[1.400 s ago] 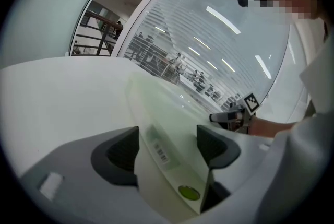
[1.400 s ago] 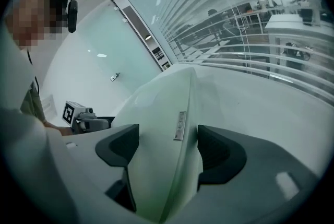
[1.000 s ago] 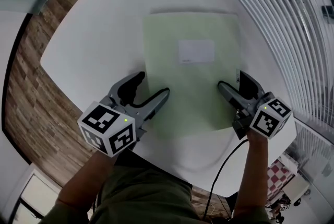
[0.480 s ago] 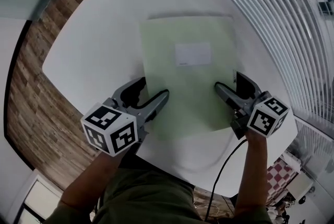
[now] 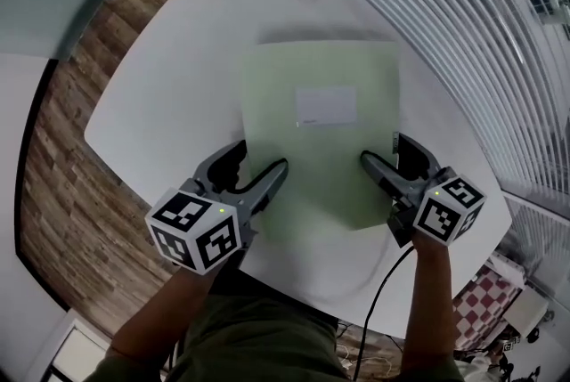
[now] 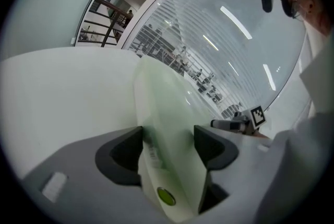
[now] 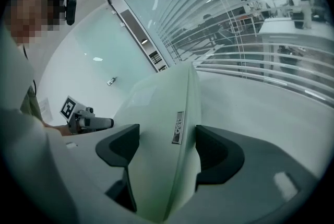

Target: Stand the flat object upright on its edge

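Jaws of the left gripper (image 5: 263, 159) have just been closing, and they now clasp the near left corner of the pale green folder (image 5: 312, 166), with a pad against each face. Those of the right gripper (image 5: 383, 149) straddle the near right corner and seem clamped on it too, though the inner pad's contact is hard to confirm. Between the grippers the folder stretches away over the white table (image 5: 169, 104), its white label (image 5: 325, 104) facing up.

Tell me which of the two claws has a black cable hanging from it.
The right claw: a black cable trails from it past the table edge. The left claw, whose jaws have just been closing on the green folder, shows none.
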Available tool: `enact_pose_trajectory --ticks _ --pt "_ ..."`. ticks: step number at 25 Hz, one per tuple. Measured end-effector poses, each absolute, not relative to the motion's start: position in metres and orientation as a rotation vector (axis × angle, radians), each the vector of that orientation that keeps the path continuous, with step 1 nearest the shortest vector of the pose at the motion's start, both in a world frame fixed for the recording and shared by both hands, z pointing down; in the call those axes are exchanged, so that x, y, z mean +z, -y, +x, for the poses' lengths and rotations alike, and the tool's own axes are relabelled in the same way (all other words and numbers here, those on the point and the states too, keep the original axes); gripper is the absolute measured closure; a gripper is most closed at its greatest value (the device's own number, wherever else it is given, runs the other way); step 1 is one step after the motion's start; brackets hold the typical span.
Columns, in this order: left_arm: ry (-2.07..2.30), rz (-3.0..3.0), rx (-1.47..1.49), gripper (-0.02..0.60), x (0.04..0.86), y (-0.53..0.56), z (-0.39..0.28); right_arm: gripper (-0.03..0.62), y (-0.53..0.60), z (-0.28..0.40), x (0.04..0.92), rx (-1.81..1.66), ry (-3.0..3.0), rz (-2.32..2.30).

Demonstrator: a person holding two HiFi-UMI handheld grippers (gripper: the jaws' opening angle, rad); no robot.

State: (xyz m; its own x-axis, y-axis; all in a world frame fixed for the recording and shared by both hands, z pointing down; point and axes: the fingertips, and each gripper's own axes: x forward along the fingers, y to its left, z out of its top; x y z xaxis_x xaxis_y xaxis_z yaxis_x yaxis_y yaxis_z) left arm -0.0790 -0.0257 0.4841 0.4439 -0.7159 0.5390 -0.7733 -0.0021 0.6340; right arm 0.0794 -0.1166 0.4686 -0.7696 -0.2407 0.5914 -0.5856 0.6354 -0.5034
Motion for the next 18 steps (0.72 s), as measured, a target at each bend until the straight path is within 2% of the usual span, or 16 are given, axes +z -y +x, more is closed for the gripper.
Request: enact_pose_trajectory --ticks 18 --pt "1.227 2.038 0.191 0.290 0.406 0.049 -0.073 0.263 0.095 0.102 0.388 0.836 2.506 1.034"
